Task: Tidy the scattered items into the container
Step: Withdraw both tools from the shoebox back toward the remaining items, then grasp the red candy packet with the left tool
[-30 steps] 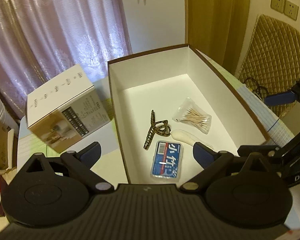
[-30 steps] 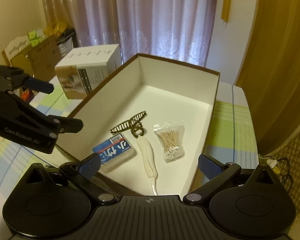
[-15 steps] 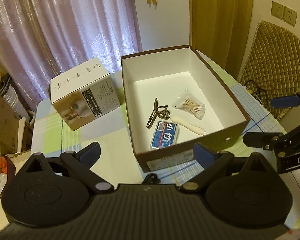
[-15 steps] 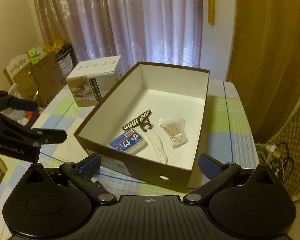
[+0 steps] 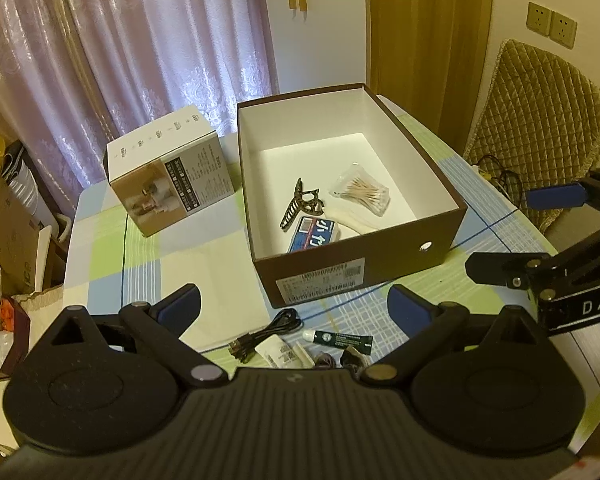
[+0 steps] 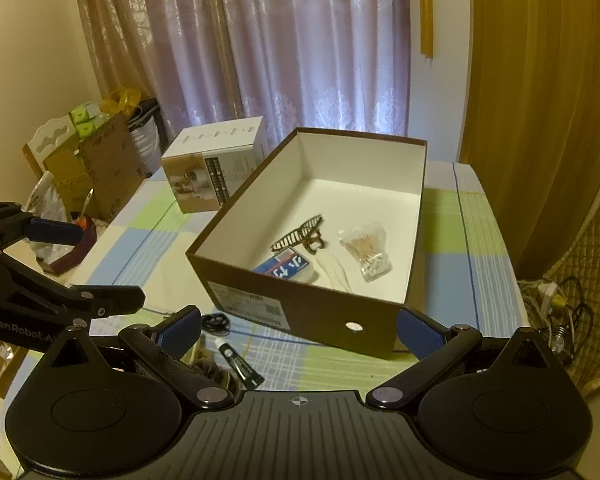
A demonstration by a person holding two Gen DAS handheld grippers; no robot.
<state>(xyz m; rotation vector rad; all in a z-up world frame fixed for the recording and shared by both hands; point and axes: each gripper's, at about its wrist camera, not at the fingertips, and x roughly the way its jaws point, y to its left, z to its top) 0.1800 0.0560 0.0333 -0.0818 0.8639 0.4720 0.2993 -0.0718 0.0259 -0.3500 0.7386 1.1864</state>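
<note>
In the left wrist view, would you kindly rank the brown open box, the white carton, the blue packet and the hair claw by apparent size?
1. Brown open box
2. White carton
3. Blue packet and hair claw: these look alike, and the box wall hides part of the packet, so I leave them unranked.

The left gripper (image 5: 296,306) is held high, tilted downward, its blue-padded fingers (image 5: 182,307) spread wide with nothing between them. The right gripper (image 6: 300,326) is likewise raised and angled down, fingers (image 6: 418,332) wide apart and empty. Each shows at the edge of the other's view, side by side and apart, neither touching anything.
</note>
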